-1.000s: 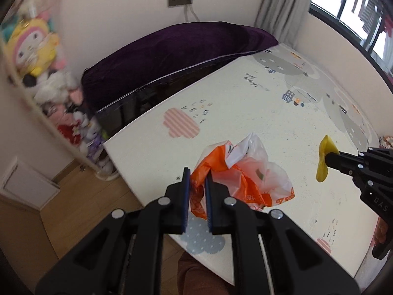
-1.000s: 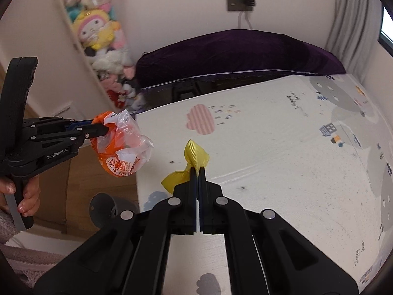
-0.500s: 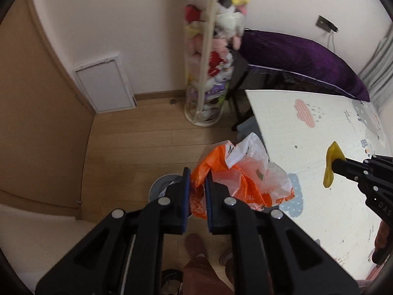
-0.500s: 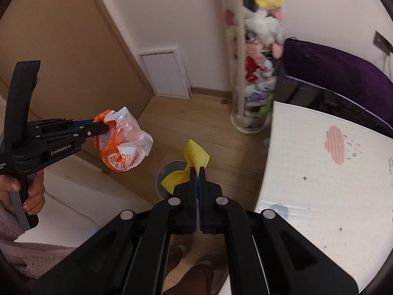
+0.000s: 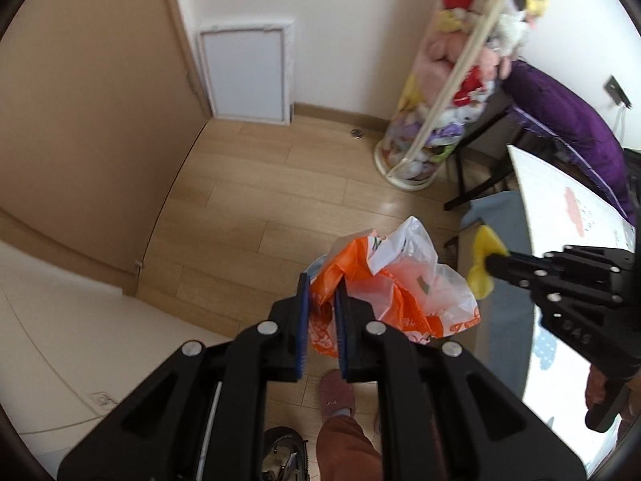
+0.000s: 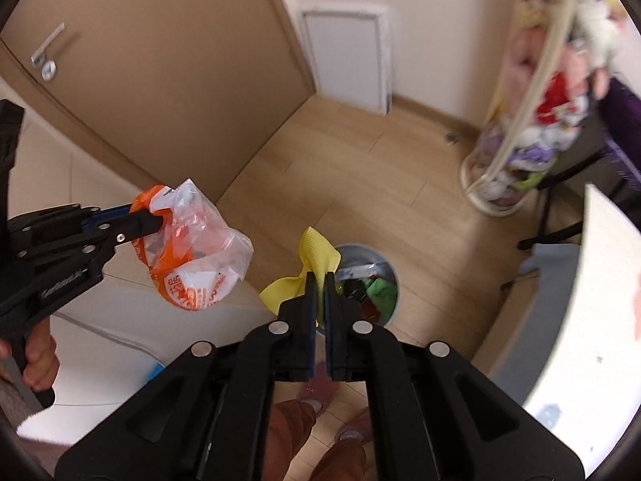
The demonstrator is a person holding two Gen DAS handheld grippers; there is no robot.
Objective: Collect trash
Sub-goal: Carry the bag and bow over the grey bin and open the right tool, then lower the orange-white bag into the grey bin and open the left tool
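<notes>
The left gripper [image 5: 319,280] was clamped on a crinkled orange-and-clear plastic bag [image 5: 400,284], held above the wooden floor [image 5: 248,200]. The right gripper [image 6: 319,280] pinched a ribbed yellow ribbon [image 6: 316,256] over the round grey bin [image 6: 376,276] of scraps.

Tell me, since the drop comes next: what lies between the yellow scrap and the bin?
Nothing. In the right wrist view the yellow scrap, in the right gripper, hangs over the bin rim.
</notes>
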